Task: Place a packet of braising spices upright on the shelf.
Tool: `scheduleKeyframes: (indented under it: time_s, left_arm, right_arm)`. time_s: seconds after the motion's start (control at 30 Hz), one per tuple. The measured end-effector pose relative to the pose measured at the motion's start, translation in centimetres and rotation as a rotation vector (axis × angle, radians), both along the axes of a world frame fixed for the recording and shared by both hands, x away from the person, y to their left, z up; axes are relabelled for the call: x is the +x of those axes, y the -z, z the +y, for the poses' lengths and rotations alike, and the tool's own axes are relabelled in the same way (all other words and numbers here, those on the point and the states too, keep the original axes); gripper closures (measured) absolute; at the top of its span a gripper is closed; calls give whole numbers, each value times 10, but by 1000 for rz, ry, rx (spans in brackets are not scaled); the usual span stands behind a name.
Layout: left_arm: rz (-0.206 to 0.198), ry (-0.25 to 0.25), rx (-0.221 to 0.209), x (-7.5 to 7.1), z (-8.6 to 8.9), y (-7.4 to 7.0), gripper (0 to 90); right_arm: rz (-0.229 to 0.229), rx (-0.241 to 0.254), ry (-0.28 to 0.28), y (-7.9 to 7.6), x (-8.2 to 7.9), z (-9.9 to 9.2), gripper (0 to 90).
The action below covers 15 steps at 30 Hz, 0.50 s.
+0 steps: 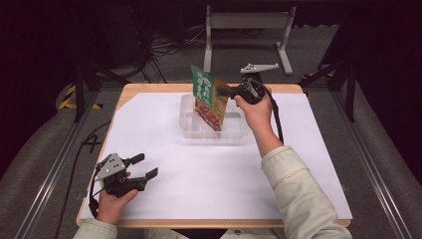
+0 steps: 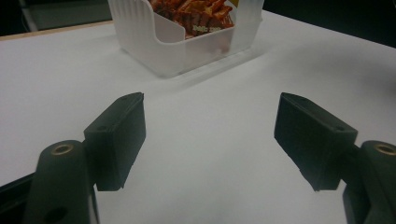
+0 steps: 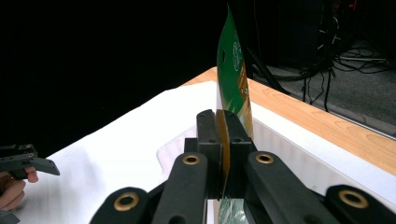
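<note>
Over the clear plastic bin (image 1: 211,130) at the far middle of the table (image 1: 164,149), my right tool (image 1: 225,92) pinches a green snack packet (image 1: 209,97), its lower end dipping inside the bin. Well short of the bin, my left tool (image 1: 144,167) rests with jaws wide apart, gripping nothing.

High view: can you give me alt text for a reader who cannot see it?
The right gripper pinches a green snack packet upright in a clear plastic bin on a white-covered table. The left gripper rests open near the table's front left corner.
</note>
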<state>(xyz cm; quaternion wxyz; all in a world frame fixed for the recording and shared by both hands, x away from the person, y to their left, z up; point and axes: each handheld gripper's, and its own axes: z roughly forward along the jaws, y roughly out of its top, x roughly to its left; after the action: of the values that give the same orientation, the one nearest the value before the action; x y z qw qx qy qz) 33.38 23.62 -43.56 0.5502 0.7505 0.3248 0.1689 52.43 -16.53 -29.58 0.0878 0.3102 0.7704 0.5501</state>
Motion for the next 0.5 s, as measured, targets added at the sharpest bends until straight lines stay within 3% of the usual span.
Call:
scheduleKeyframes:
  time_s: [0.13, 0.5]
  left_arm:
    - [1, 0, 0, 0, 0, 0, 258]
    - [4, 2, 1, 0, 0, 0, 258]
  right_arm:
    - [-9, 2, -2, -1, 0, 0, 834]
    - [-24, 39, -14, -10, -7, -4, 580]
